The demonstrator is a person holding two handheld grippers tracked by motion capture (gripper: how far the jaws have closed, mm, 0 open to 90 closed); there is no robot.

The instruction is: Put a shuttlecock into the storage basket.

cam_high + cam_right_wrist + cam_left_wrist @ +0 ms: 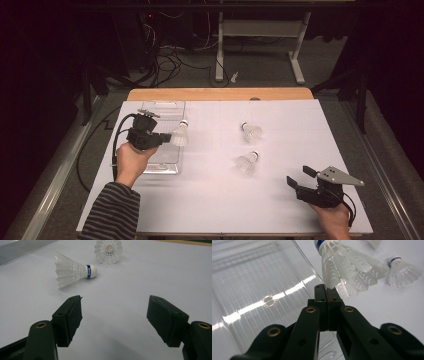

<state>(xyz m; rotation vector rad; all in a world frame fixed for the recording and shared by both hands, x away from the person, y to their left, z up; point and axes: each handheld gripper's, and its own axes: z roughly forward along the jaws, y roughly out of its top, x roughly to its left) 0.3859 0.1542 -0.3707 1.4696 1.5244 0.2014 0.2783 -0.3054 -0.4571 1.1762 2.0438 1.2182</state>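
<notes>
My left gripper point(164, 138) is shut on the feather skirt of a white shuttlecock point(180, 135) and holds it above a clear plastic tray point(162, 162) at the table's left. In the left gripper view the jaws point(327, 290) meet on the skirt's edge, and the shuttlecock point(344, 267) points its blue-banded cork away. Two more shuttlecocks lie on the white table: one point(251, 132) farther back, one point(247, 162) nearer. My right gripper point(300, 176) rests at the front right, open with nothing between its jaws point(115, 315). Beyond it lie the near shuttlecock point(72, 271) and the far one point(108, 250).
The white table top point(280, 200) has a wooden strip point(220, 94) along its far edge. Behind the table stand desk legs point(219, 45) and loose cables point(167, 62) on the floor. The tray's ribbed floor point(249, 285) lies under the left gripper.
</notes>
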